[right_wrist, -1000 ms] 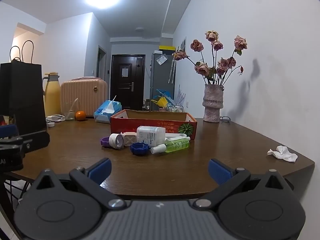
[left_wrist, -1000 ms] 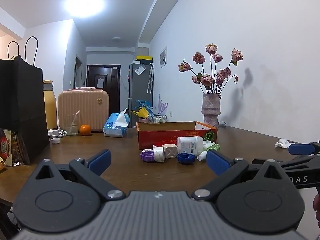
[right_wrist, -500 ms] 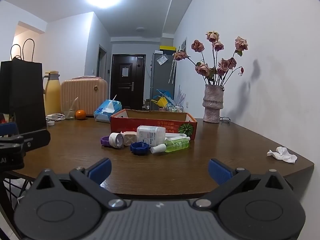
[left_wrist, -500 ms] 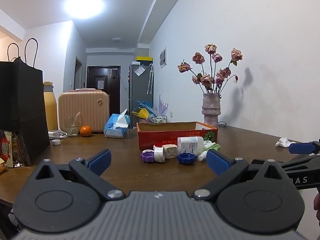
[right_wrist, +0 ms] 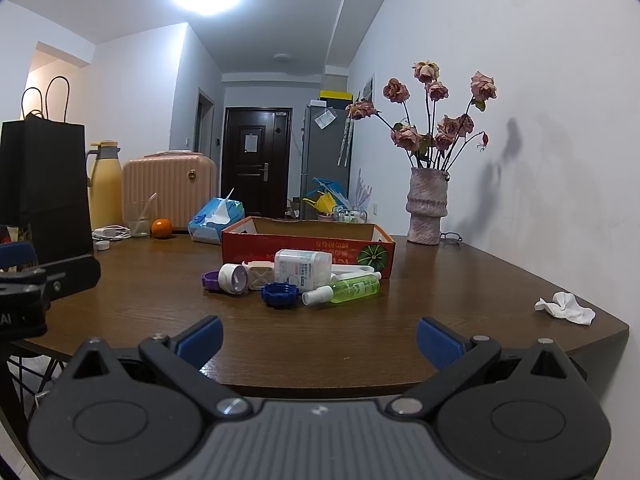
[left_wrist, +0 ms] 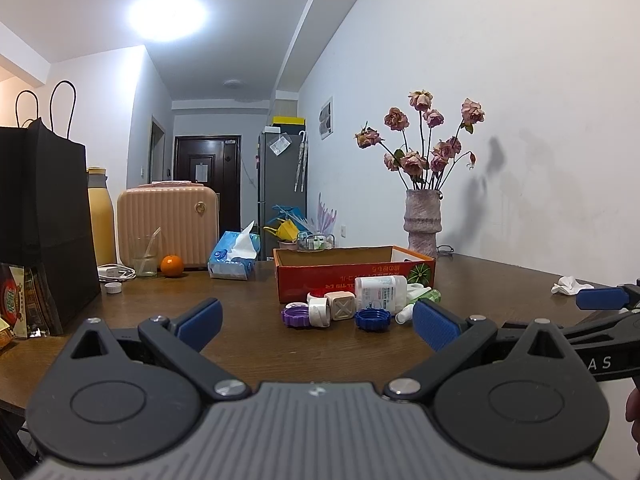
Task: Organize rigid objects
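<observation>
A cluster of small items lies on the brown table in front of a red cardboard box (left_wrist: 352,272) (right_wrist: 308,242): a white bottle (left_wrist: 380,294) (right_wrist: 304,267) on its side, a green bottle (right_wrist: 352,288), a blue cap (left_wrist: 373,319) (right_wrist: 281,294), a purple lid (left_wrist: 296,316) (right_wrist: 209,280), a white cap (right_wrist: 232,278) and a beige cube-shaped piece (left_wrist: 342,306) (right_wrist: 261,276). My left gripper (left_wrist: 316,320) is open and empty, short of the cluster. My right gripper (right_wrist: 320,338) is open and empty at the table's near edge.
A black paper bag (left_wrist: 44,232) stands at the left. A yellow flask (left_wrist: 100,220), pink suitcase (left_wrist: 168,228), glass, orange (left_wrist: 172,266) and tissue pack (left_wrist: 234,256) stand at the back. A vase of roses (left_wrist: 422,216) is by the wall. A crumpled tissue (right_wrist: 566,308) lies right.
Both grippers have edged slightly toward the table; the view has barely shifted. The jaws stay open and the items have not moved.
</observation>
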### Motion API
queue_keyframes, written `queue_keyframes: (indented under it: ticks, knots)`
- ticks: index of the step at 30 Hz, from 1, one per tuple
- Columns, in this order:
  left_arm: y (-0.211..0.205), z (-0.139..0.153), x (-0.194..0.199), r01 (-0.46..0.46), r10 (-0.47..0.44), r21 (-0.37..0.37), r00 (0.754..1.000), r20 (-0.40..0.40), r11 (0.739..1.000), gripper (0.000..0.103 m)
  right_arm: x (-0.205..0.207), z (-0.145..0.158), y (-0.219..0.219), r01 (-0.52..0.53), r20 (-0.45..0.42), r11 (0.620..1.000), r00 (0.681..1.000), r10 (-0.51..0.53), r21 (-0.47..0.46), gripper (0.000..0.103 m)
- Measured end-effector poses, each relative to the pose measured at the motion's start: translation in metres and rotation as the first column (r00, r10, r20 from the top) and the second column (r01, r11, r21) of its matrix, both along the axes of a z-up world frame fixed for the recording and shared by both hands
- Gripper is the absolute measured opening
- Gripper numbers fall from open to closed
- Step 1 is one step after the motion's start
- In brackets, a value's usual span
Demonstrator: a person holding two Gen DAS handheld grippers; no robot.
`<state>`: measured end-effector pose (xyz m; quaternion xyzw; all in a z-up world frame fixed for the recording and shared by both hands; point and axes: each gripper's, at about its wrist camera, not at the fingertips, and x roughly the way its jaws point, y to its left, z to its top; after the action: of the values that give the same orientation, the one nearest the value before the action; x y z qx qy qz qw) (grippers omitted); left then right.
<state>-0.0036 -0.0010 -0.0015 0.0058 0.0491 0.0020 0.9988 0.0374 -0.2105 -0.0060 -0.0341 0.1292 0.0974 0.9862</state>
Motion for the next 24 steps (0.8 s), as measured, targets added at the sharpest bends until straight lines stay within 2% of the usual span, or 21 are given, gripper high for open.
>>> queue_keyframes:
  ticks: [24]
  knots:
    - [0.0017,-0.0005,0.0004,-0.005,0.005,0.004,1.000,0.005,1.000,0.103,0.0003,-0.0023,-0.0007,0.000,0.000,1.000,1.000,0.000,-0.003,0.103]
